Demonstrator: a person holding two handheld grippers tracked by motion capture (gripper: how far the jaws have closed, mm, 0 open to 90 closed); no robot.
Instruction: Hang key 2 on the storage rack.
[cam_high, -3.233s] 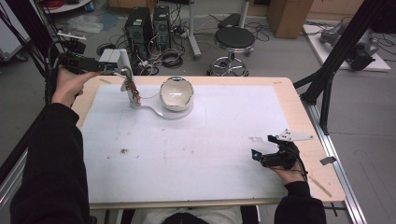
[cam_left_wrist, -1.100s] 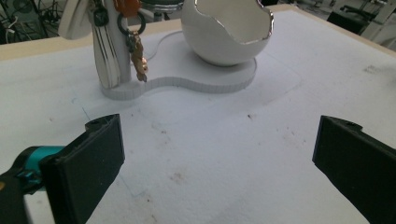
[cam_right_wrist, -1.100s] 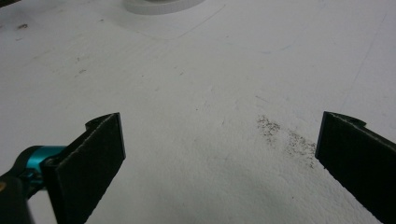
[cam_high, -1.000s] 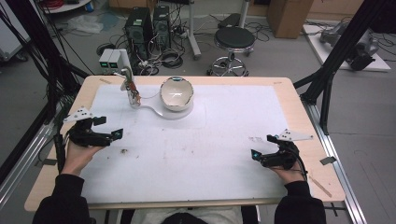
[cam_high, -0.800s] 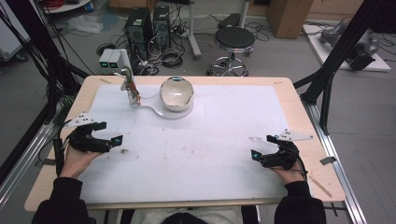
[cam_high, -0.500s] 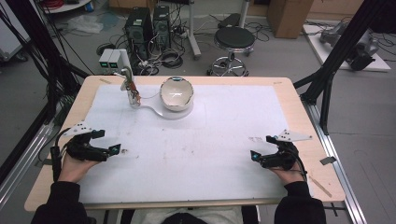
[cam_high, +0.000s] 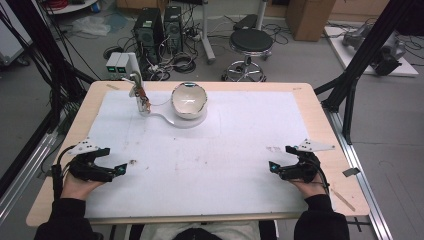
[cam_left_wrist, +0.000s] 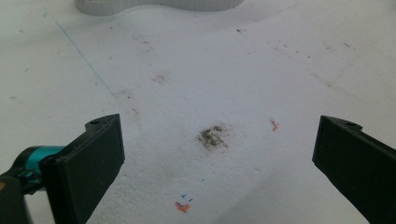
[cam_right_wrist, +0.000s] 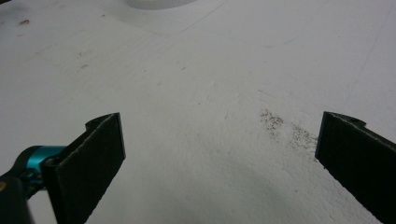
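Bowl (cam_high: 189, 99) sits untouched on its white stand (cam_high: 165, 118) at the table's far edge, well apart from the left gripper (cam_high: 111, 162) and right gripper (cam_high: 281, 158), both resting near the person with jaws wide and empty, suggesting no handling underway.

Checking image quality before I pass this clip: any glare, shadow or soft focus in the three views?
High view: even light, mild glare on the shiny bowl, slightly soft overall. Left gripper view: the white sheet is bright, the dark smudge sharp, the near jaws a little blurred. Right gripper view: dimmer and greyer, with a soft shadow across the sheet's lower part.
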